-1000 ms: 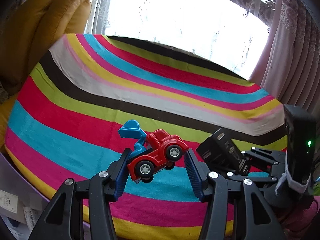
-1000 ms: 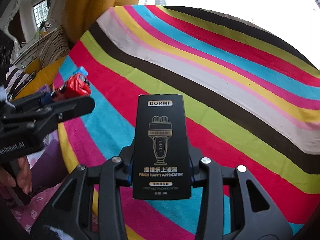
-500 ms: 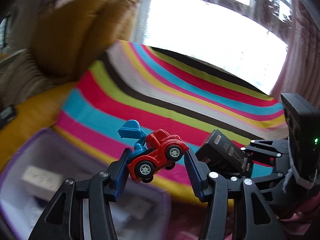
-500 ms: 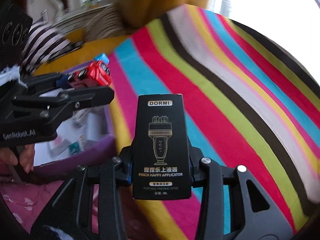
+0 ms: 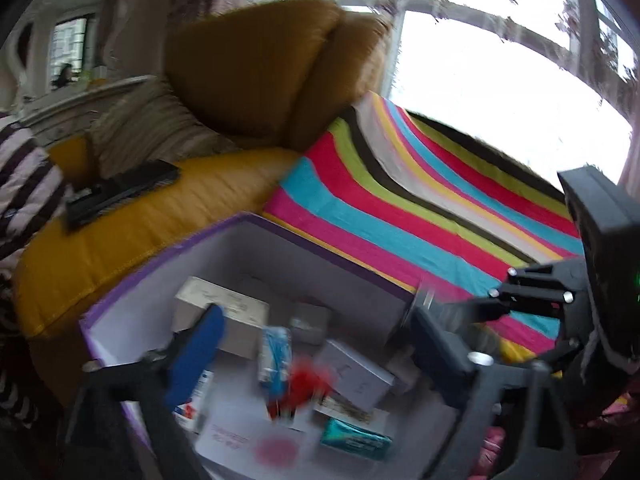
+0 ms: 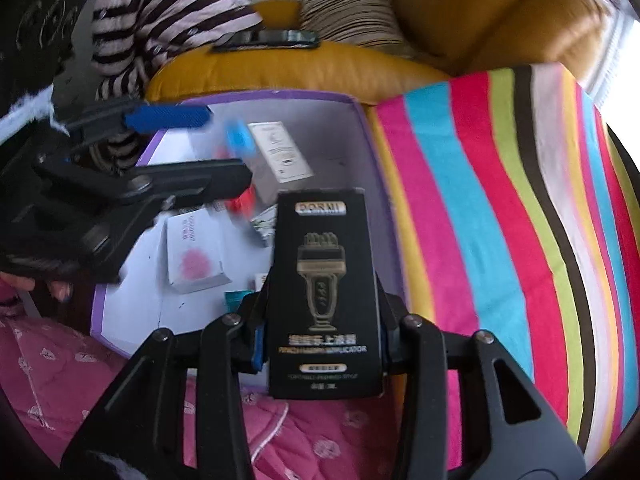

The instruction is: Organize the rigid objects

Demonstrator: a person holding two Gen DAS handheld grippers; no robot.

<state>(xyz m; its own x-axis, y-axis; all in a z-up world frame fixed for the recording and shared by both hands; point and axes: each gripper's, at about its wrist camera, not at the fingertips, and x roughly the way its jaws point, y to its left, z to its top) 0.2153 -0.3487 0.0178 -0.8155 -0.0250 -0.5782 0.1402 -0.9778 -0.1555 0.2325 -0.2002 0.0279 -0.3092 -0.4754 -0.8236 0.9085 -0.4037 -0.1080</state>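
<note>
A mustard-yellow sofa seat (image 5: 152,220) is the landmark here. On its seat cushion lies a dark flat remote-like device (image 5: 120,194), blurred. Behind it stand two big mustard back cushions (image 5: 272,76) and a beige ribbed pillow (image 5: 160,128). A striped multicolour blanket (image 5: 420,208) covers the surface just to the right of the sofa seat. A bright window (image 5: 500,64) is behind the blanket. A pink quilted fabric (image 6: 60,372) lies below the seat.

Left tool (image 5: 316,344) agape, right tool (image 6: 320,344) clamped
</note>
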